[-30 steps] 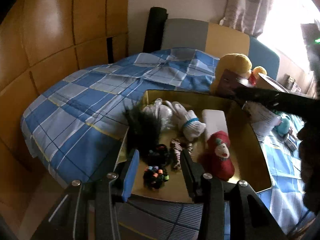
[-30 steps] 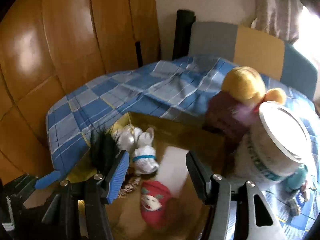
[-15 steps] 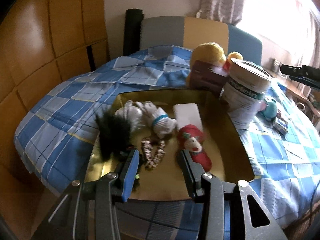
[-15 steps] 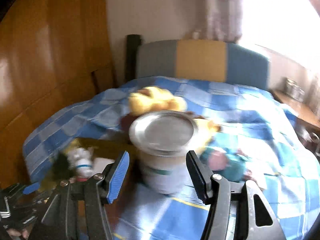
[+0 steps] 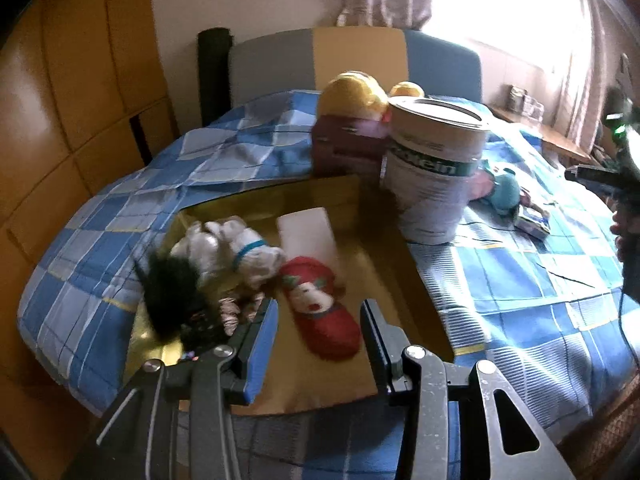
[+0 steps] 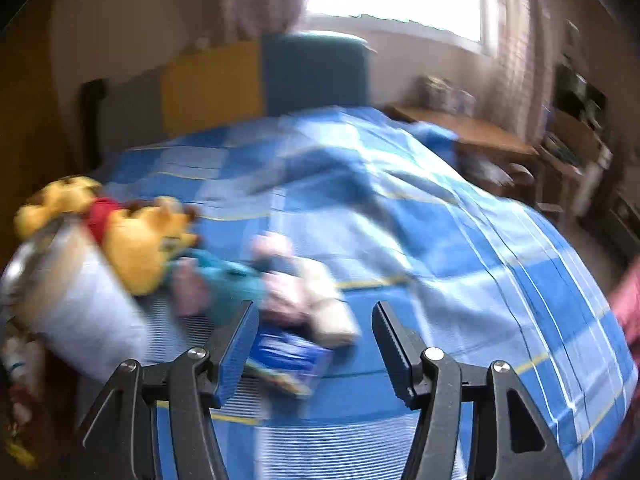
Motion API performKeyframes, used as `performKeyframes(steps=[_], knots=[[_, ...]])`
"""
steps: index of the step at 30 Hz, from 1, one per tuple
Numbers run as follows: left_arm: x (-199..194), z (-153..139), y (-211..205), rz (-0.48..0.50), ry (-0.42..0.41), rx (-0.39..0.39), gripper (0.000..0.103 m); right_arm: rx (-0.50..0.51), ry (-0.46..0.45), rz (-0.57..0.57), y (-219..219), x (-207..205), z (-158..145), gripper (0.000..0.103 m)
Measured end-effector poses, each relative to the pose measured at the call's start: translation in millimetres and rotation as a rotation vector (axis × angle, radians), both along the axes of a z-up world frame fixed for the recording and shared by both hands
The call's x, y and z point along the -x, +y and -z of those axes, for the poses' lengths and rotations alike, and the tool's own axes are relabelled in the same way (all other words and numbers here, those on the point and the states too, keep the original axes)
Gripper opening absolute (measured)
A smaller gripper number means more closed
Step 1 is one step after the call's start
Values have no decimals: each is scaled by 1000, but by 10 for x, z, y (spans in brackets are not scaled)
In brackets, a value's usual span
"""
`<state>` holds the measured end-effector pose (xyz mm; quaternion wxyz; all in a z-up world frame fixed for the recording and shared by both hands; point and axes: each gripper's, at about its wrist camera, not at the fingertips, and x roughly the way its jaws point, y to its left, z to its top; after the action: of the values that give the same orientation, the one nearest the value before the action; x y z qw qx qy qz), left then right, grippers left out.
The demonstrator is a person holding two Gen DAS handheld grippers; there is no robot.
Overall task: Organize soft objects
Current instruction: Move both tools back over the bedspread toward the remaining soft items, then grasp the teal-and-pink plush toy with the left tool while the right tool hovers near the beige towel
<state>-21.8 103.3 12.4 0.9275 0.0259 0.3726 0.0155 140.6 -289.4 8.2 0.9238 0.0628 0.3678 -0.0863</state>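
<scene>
**Tray Partly Filled, Loose Toys Still on the Bed**

The gold tray (image 5: 384, 248), shallow, glossy and stiff-walled, lies on the checked blue bedspread (image 5: 520, 280) and already holds several soft things; at its near middle lies a red Christmas sock (image 5: 320, 312), knitted and limp; beside it towards the tray's left edge sit rolled white socks (image 5: 236, 248), a black feathery tuft (image 5: 172, 296) and striped hair ties (image 5: 234, 312); a flat white pad (image 5: 308, 232) lies behind the red sock. Sorting looks well begun, not finished. Beyond the tray's far right corner stand a hard white tub (image 5: 432, 184), a yellow plush bear (image 5: 352, 92) and a teal plush toy (image 6: 228, 284), blurred, with a small blue packet (image 6: 288, 356) near it. The left gripper (image 5: 316, 336) hangs over the tray's near edge, jaws part-open and empty; the right gripper (image 6: 314, 340), away to the tray's right, gapes wider over the teal toy and packet, gripping nothing.
</scene>
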Motion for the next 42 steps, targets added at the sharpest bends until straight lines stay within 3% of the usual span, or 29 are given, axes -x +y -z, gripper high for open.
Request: performKeyframes(steps=[4, 7, 16, 23, 30, 32, 34, 37, 42], knots=[[-79, 5, -211, 47, 8, -14, 44, -65, 64, 133, -419, 76, 293, 60], [-163, 21, -393, 86, 16, -16, 44, -148, 42, 182, -607, 107, 267, 60], [-318, 86, -892, 201, 46, -17, 44, -235, 77, 194, -698, 106, 312, 60], [-472, 139, -1261, 278, 72, -28, 44, -306, 133, 271, -849, 130, 440, 60], [-750, 131, -1738, 366, 95, 9, 44, -414, 144, 326, -1030, 201, 518, 60], [-895, 121, -1898, 388, 113, 29, 47, -426, 144, 322, -1029, 199, 518, 60], [-1081, 108, -2043, 394, 142, 87, 57, -438, 144, 313, -1027, 193, 519, 60], [-1357, 82, -2258, 399, 157, 154, 60, -457, 135, 299, -1021, 195, 502, 60], [-1911, 110, -2597, 349, 176, 192, 75, -504, 115, 296, -1057, 218, 488, 60]])
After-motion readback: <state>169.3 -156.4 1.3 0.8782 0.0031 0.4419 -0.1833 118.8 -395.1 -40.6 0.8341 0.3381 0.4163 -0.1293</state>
